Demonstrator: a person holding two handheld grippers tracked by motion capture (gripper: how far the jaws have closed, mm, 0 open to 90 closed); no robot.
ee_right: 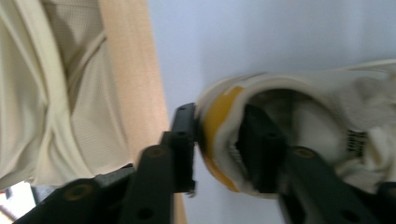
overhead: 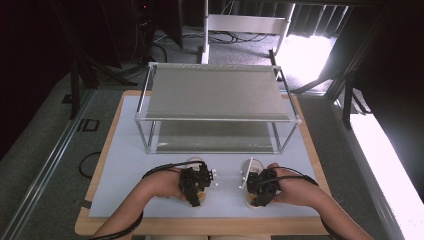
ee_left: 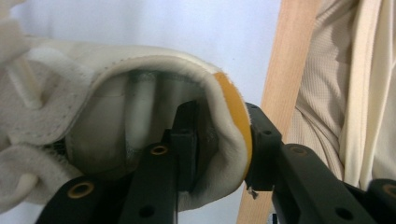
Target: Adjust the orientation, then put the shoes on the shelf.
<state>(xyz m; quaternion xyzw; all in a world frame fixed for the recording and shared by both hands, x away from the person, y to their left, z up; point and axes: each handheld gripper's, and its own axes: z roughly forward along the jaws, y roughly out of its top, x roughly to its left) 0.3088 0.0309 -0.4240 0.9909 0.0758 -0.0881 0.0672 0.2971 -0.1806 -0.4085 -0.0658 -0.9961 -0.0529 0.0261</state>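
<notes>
so: 2 shoes, 2 grippers, 1 rack w/ 2 shelves, 1 table, 1 pale mat.

left shoe point(overhead: 199, 176) sits right under the left gripper point(overhead: 191, 186), toe pointing away from the person toward the rack point(overhead: 218, 108). right shoe point(overhead: 251, 179) same deal under the right gripper point(overhead: 260, 187). the two shoes lie side by side w/ a gap btwn them, both on the mat point(overhead: 125, 170), nearer the person than the rack, apart from it.

left gripper view: white shoe point(ee_left: 116, 116) w/ a yellow-orange heel tab. one jaw goes down inside the shoe opening, the other sits outside against the tab, so the heel wall is pinched btwn them. left gripper point(ee_left: 219, 149) is clamped on that heel, jaws only as far apart as the heel wall is thick. laces show off to the far side of the jaws. wooden table edge point(ee_left: 285, 88) and beige clothing beyond the outer jaw.

right gripper view: mirror of that. right gripper point(ee_right: 219, 144) has one jaw inside the shoe point(ee_right: 327, 116), the other outside on the yellow heel tab, gripping the heel wall, narrow gap. table edge point(ee_right: 130, 79) and beige clothing past the outer jaw.

high view: each hand wraps its gripper, cables trail back along the forearms. rack shelves are grey, frame metal.
</notes>
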